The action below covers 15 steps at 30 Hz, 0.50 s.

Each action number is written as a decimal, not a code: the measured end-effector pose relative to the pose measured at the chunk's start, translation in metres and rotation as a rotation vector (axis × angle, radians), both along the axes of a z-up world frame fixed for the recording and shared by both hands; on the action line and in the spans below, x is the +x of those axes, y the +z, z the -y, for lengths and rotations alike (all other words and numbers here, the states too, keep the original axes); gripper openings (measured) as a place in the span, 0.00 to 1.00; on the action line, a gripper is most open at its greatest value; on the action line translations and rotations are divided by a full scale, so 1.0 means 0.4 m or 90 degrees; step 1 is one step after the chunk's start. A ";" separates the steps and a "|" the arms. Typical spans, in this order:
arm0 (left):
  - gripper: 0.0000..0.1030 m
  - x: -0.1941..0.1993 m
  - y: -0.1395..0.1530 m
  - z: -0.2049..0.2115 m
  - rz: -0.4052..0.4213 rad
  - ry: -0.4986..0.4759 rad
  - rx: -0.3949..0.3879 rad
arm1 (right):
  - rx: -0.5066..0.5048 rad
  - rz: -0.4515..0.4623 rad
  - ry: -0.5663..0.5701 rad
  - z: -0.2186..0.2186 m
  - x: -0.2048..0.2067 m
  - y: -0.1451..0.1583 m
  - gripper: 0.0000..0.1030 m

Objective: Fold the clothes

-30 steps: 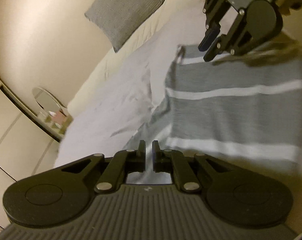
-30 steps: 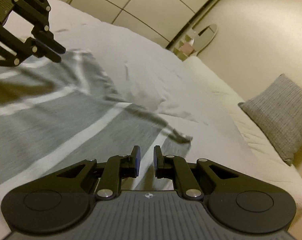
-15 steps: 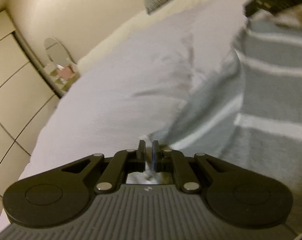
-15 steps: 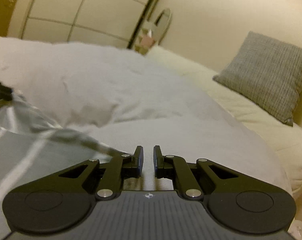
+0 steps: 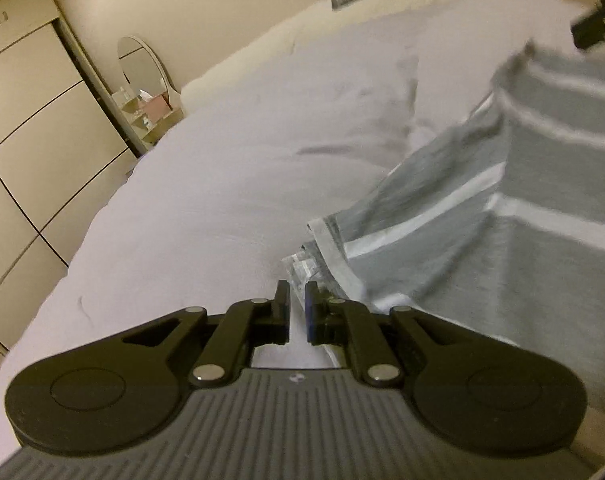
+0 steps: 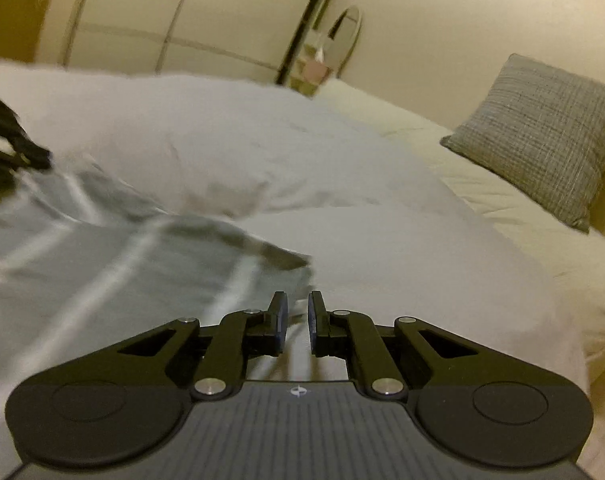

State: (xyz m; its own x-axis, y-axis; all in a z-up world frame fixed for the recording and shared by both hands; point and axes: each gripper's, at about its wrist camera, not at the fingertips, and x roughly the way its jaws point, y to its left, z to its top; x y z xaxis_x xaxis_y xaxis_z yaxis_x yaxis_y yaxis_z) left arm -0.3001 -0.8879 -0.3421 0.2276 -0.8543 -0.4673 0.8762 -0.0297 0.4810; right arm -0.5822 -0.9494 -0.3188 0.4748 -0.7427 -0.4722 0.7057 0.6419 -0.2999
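A grey garment with white stripes (image 5: 482,240) lies spread on the white bed cover (image 5: 222,180). My left gripper (image 5: 297,292) is low at the garment's near corner, its jaws almost together, with the white hem running in under the right finger. My right gripper (image 6: 298,304) is also nearly closed, and a fold of the same garment (image 6: 122,280) runs down between its fingers. Each gripper shows at the edge of the other's view: the right gripper (image 5: 582,36) at the garment's far corner, the left gripper (image 6: 42,158) at the far left. Both views are motion-blurred.
A grey woven pillow (image 6: 542,136) rests on the cream mattress (image 6: 502,200) by the wall. Cream wardrobe doors (image 5: 30,140) stand beyond the bed. An oval mirror (image 5: 142,64) and a small shelf of items sit in the corner.
Both grippers swung low over the bed, dragging the garment's corners along. The left view turned towards the wardrobe, the right view towards the pillow. The jaws kept their narrow gap.
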 end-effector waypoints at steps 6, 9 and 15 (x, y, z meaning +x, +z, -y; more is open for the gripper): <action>0.08 -0.065 0.026 -0.177 -0.057 -0.055 -0.008 | 0.087 0.027 0.041 -0.158 -0.047 -0.034 0.16; 0.08 -0.081 -0.037 -0.212 -0.016 -0.048 0.020 | 0.112 0.015 0.021 -0.195 -0.073 -0.077 0.16; 0.07 -0.067 -0.023 -0.275 -0.052 0.023 -0.003 | 0.123 0.069 -0.017 -0.262 -0.111 -0.033 0.18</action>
